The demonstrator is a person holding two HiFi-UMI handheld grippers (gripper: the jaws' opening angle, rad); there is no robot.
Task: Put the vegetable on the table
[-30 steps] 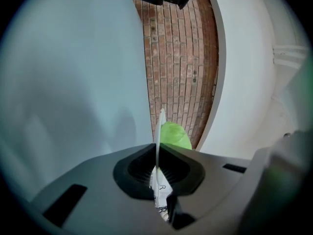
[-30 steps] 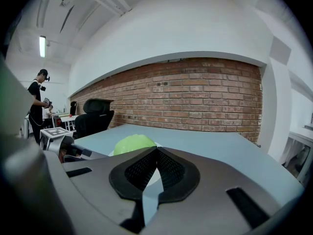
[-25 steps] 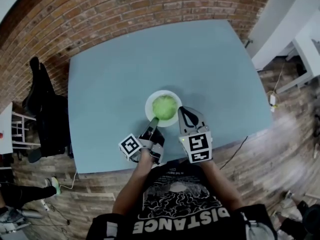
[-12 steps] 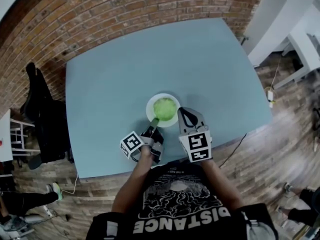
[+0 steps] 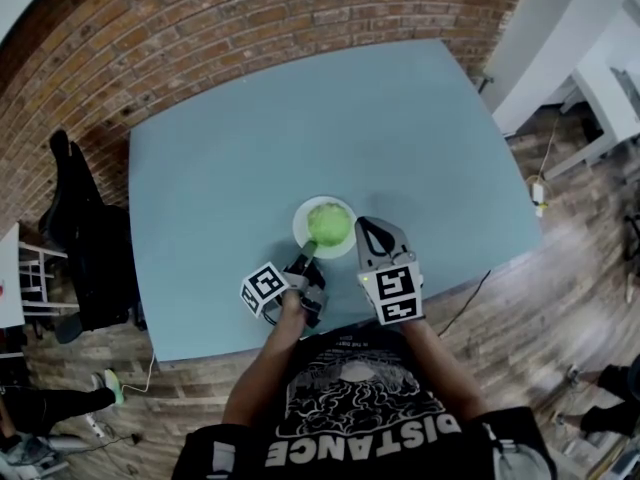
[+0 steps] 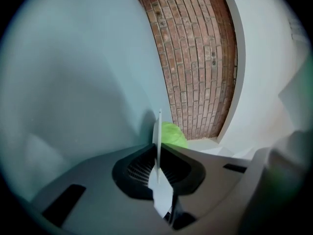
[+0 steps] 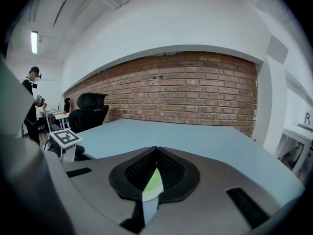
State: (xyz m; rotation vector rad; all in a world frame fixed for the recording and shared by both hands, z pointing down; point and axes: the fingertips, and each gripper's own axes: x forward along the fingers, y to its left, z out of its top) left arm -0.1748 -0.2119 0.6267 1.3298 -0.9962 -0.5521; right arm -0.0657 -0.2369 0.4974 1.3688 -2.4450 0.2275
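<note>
"Vegetable (image 5: 328, 223), where is it?"

"On the white plate (image 5: 301, 222), near the front edge of the grey-blue table (image 5: 250, 138). It is a round, pale green lump, and it covers most of the plate."

"How are the arms held?"

"In the head view both bare forearms reach forward from the body, close together. The left one slants inward towards the plate. The left gripper (image 5: 304, 260) is rolled onto its side, with its marker cube (image 5: 262, 292) turned out to the left. The right gripper (image 5: 363, 221) is upright, with its cube (image 5: 396, 290) facing up."

"What are the left jaws doing?"

"They are clamped on the plate's near rim. In the left gripper view the plate (image 6: 158, 131) runs edge-on between the two pads, one jaw on each face."

"Where is the vegetable relative to them?"

"It (image 6: 172, 135) is just past the tips, on the plate's upper face. It is close to the pads but not between them. I cannot tell whether the plate rests on the table or is lifted off it."

"And the right gripper?"

"Its tips (image 7: 156, 150) meet in its own view, pressed together and gripping nothing. A green and white sliver shows in the gap behind them, but I cannot tell what it is. In the head view this gripper points forward just beside the plate's right rim."
</note>
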